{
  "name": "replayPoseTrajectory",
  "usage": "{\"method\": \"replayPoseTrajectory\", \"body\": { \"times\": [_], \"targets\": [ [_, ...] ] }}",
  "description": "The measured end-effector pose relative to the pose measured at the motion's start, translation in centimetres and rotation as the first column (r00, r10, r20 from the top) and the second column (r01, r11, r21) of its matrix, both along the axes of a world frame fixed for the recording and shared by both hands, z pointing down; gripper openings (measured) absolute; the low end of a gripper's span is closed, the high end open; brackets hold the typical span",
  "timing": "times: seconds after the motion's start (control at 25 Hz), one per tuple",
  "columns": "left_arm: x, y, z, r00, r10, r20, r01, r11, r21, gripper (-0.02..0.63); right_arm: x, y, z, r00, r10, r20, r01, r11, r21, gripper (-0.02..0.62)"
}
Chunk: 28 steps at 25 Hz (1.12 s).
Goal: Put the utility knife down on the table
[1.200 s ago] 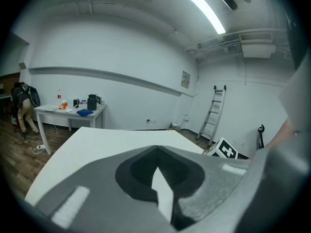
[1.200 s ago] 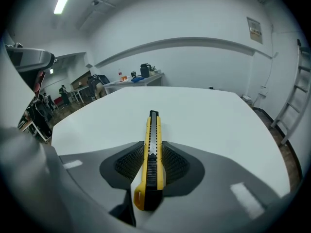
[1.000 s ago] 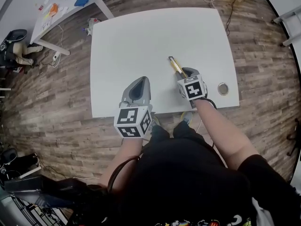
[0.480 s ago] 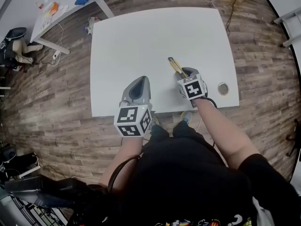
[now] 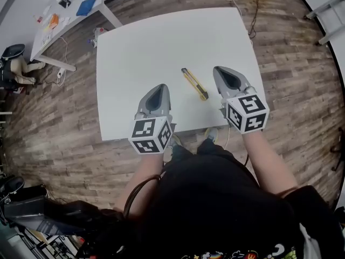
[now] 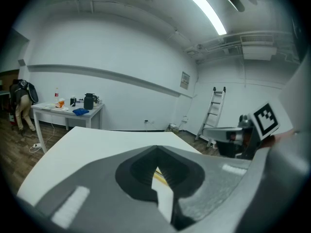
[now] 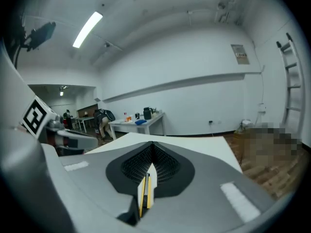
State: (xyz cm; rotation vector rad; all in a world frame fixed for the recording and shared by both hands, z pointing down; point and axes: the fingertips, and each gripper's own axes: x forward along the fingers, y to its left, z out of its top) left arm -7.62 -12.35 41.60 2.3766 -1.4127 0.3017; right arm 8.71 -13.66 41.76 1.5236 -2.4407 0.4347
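Note:
The yellow and black utility knife (image 5: 194,83) lies flat on the white table (image 5: 151,42), slanted, between my two grippers and free of both. My right gripper (image 5: 222,72) hovers just right of it, raised off the table, its jaws together with nothing held. A strip of the knife (image 7: 145,193) shows through the slit under the right gripper (image 7: 152,147). My left gripper (image 5: 156,92) hangs over the table's near edge, left of the knife, shut and empty. A bit of the knife (image 6: 160,176) shows past the left gripper (image 6: 156,152).
A second white table (image 5: 64,9) with a blue item and small things stands at the far left on the wooden floor. A person bends over beside it (image 5: 16,61). A ladder (image 6: 214,110) leans at the wall. Cables lie on the floor beyond the table.
The right gripper has let go of the knife and pulled back to the right and up; the knife now lies alone on the table. The left gripper barely moved.

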Motion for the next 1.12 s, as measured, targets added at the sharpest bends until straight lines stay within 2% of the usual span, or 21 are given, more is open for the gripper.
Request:
{"method": "replayPoseTrajectory", "body": {
  "times": [0.08, 0.16, 0.36, 1.12],
  "targets": [
    [0.8, 0.0, -1.3, 1.000, 0.011, 0.000, -0.011, 0.999, 0.030, 0.002, 1.9, 1.6, -3.9, 1.000, 0.015, -0.012, -0.014, 0.997, 0.076, 0.025],
    [1.3, 0.0, -2.7, 1.000, 0.016, 0.006, -0.016, 0.997, 0.070, 0.002, 3.4, 3.0, -5.4, 0.998, 0.044, -0.042, -0.040, 0.993, 0.108, 0.023],
    [1.6, -0.3, -4.5, 1.000, 0.015, 0.018, -0.017, 0.993, 0.118, 0.002, 5.0, 3.8, -4.6, 0.995, 0.103, -0.016, -0.101, 0.991, 0.085, 0.023],
    [0.1, 0.3, -4.7, 1.000, -0.004, -0.002, 0.004, 0.993, 0.119, 0.000, 2.7, 2.9, -3.4, 0.997, 0.078, 0.007, -0.079, 0.995, 0.057, 0.023]
  ]
}}
